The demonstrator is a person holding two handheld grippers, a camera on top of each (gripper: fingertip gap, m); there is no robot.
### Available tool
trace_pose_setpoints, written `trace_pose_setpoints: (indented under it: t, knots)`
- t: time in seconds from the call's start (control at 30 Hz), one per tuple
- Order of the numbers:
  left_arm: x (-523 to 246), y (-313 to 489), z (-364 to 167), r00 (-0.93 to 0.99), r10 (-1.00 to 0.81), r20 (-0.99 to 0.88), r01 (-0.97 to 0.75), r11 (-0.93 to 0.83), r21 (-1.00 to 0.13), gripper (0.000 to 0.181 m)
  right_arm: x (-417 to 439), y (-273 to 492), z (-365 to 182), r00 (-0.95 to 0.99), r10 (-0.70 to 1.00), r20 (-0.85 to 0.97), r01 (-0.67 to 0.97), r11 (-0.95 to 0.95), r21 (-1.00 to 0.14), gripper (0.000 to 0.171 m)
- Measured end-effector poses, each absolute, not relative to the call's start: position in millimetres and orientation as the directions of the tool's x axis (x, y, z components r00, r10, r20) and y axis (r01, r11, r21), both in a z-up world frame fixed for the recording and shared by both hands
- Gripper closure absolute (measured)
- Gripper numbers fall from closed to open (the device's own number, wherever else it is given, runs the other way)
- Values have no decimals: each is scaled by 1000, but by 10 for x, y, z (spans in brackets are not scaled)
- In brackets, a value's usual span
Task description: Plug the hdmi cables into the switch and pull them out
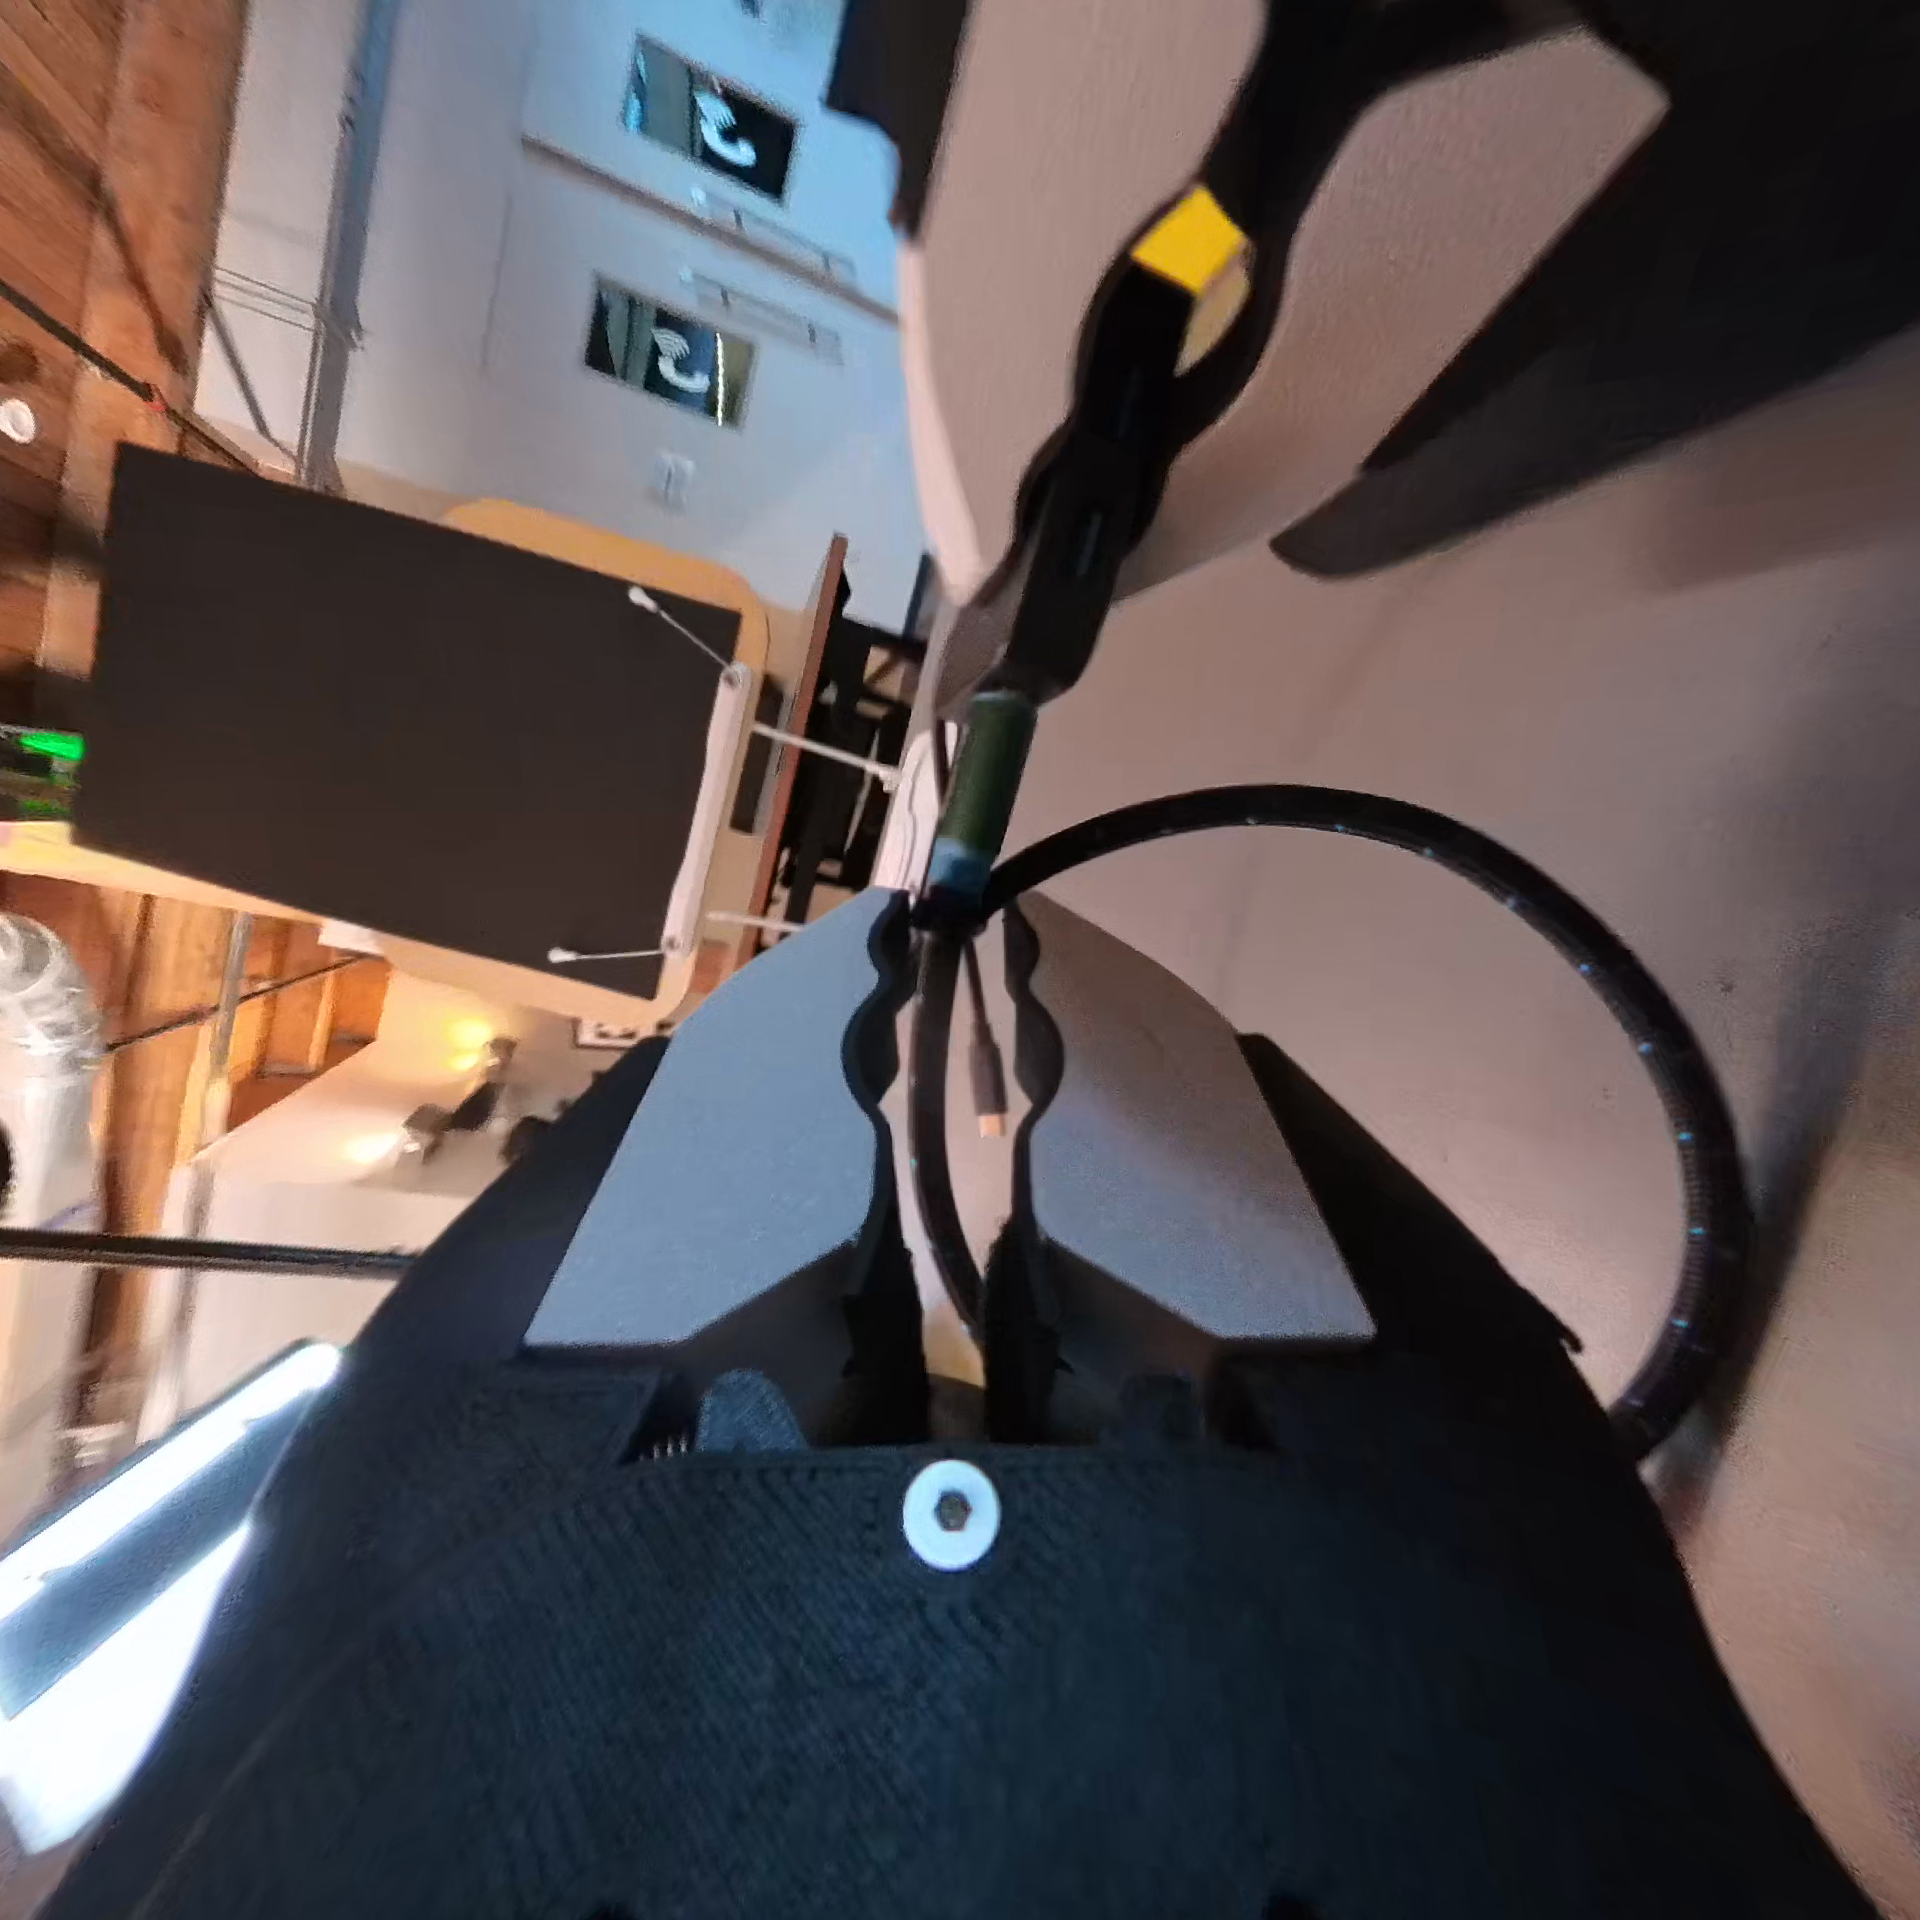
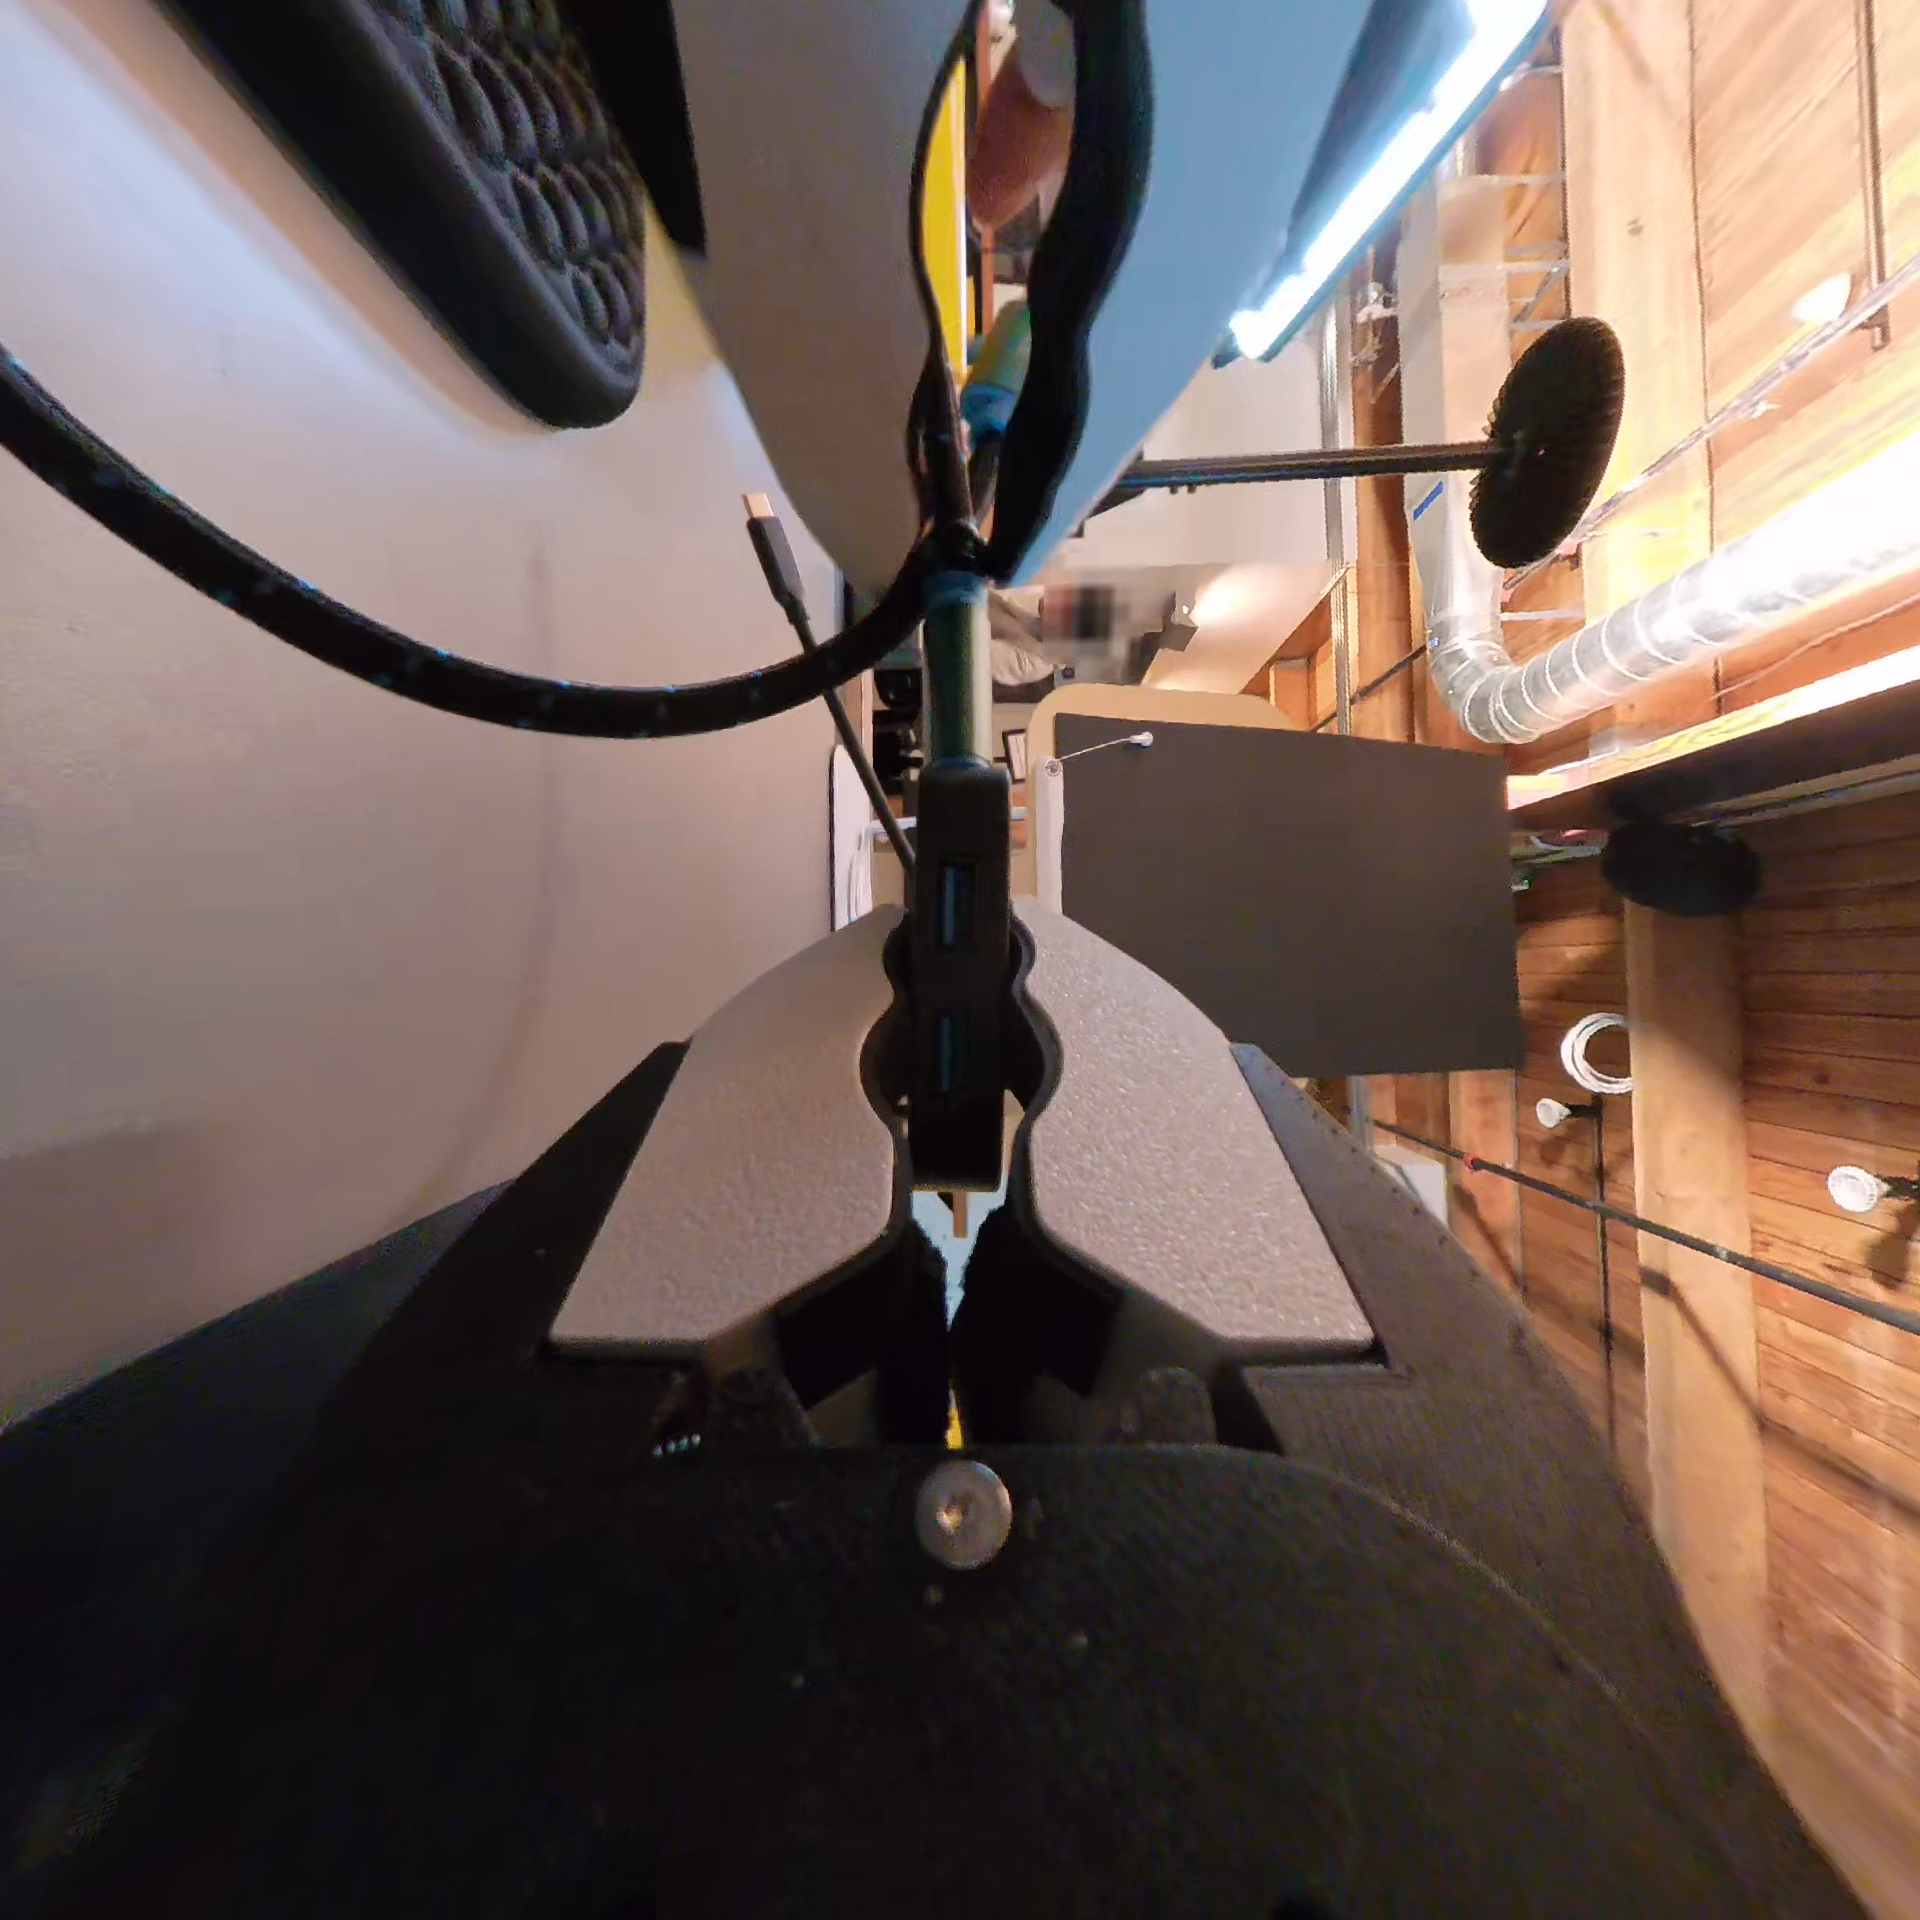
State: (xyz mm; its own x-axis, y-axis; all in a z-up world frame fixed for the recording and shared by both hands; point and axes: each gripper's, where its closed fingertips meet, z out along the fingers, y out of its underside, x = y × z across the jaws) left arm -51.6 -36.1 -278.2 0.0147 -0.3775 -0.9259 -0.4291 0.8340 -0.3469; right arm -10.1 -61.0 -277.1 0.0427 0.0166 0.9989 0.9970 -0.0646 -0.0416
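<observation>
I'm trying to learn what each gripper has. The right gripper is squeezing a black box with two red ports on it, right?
Almost. The ports are blue, not red. The right wrist view shows it: the right gripper is squeezing a black box with two blue ports on it.

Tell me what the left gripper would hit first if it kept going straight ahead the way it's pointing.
Probably the right gripper, which holds the switch straight ahead; the green cable end at the left gripper fingertips leads into it. Depth is uncertain.
</observation>
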Motion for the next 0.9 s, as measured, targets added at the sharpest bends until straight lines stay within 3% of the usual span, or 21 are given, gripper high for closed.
trace_pose_setpoints:
  t: [0.1,0.2,0.33,0.53,0.83,0.9]
  knots:
    - [-599,-299,-2708,20,-502,-864,-367,801,-474,147,20,-654,-2725,85,-5,996,994,-71,-85,157]
    - [-680,-240,-2736,-5,-551,-835,-345,785,-515,145,-16,-694,-2711,96,-3,995,995,-3,-96,157]
    - [-640,-357,-2802,-47,-701,-712,-304,689,-658,168,-81,-677,-2732,57,-11,998,998,-5,-57,157]
    - [-651,-382,-2813,-32,-743,-668,-369,630,-683,173,-32,-639,-2701,-33,-31,999,989,-142,28,158]
    - [-618,-385,-2805,7,-805,-593,-375,547,-748,172,25,-608,-2708,-51,-32,998,981,-187,44,158]
    - [-604,-410,-2679,30,-765,-644,-310,605,-733,158,64,-609,-2649,-62,-55,997,980,-194,50,158]
